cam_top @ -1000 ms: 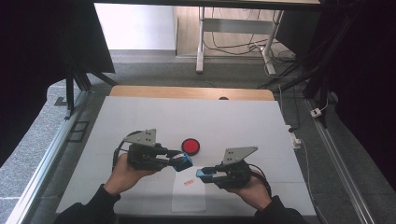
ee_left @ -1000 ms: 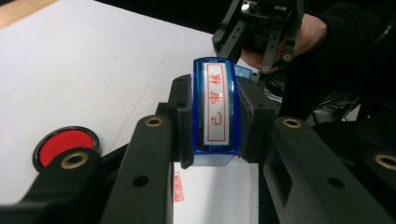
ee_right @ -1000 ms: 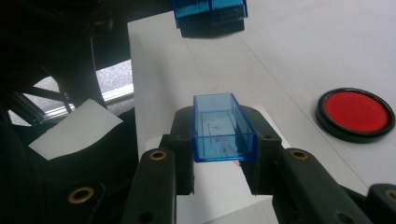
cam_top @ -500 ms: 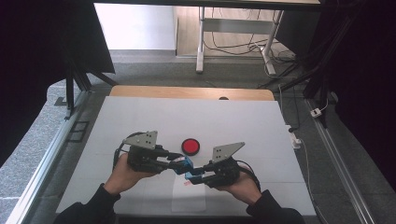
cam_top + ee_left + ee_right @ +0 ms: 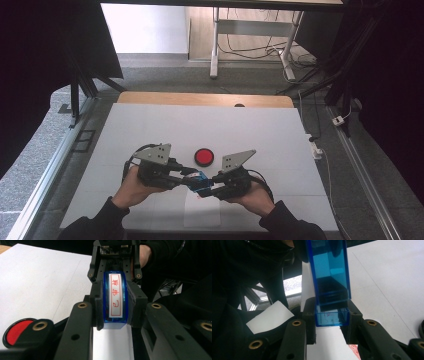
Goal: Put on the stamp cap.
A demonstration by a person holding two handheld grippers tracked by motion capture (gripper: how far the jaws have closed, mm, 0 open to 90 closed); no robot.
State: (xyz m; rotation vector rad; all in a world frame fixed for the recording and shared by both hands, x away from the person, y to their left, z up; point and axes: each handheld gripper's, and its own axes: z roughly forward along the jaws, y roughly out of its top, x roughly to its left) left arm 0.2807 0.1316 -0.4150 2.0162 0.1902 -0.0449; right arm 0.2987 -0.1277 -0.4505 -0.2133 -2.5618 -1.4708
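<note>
**Stamp held between both grippers, above the paper**

Blue stamp is off the table, just above the white paper slip. Left gripper clamps the body with the red-lettered face toward its camera; right gripper clamps the clear blue cap end. Both sets of jaws are pressed tight on it, one from each side.

Judgement: looks like cap being pulled off or pushed on, can't tell which. Paper already carries a red mark, so at least one print seems done. Red ink pad sits on the white table just beyond the grippers, uncovered.

Pose: both hands low at the near edge, grippers roughly level, tips meeting nose to nose, forearms in from the bottom
</note>
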